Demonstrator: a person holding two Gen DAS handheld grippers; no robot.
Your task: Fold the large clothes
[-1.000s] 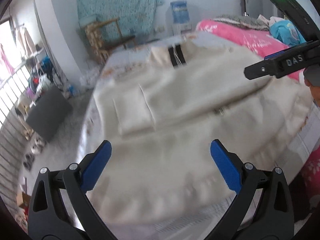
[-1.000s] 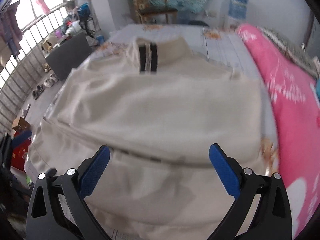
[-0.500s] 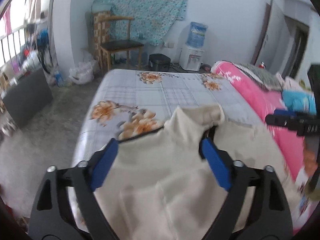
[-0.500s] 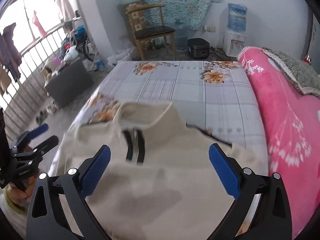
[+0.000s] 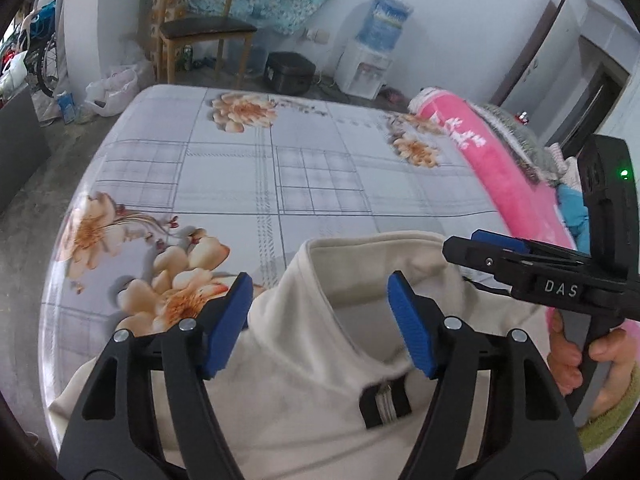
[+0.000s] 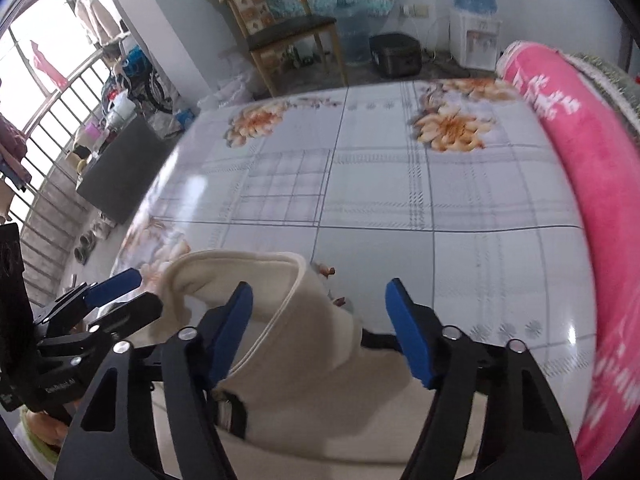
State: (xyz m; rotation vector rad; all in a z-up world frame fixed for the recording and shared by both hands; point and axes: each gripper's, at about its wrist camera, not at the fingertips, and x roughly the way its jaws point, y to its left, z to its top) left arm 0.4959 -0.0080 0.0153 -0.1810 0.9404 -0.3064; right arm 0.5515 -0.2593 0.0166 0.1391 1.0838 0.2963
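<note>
Cream jacket (image 5: 304, 392) lies on the near part of the bed (image 5: 248, 184), collar end pointing toward the far side. Stand-up collar (image 5: 360, 272) raised, dark zip strip (image 5: 384, 400) below it. Bed covered by a pale grey checked sheet with orange flowers. Rolled pink blanket (image 5: 500, 168) runs along the bed's right edge.

Left hand-held gripper (image 5: 320, 324): jaws have just been closing, blue pads part-way in. Collar sits between them; the left pad lies at the cloth edge, the right pad beside the collar fold. No clear pinch seen.

Right hand-held gripper (image 6: 320, 328): jaws have also just been closing. Right side of the collar and shoulder cloth lie between the pads, left pad against the collar's rim, right pad over bare sheet. Not clamped.

Right hand (image 5: 568, 360) visible on its handle at the right of the left view, green cuff below.

Far background: wooden chair (image 5: 200, 28), water dispenser (image 5: 372, 56).
</note>
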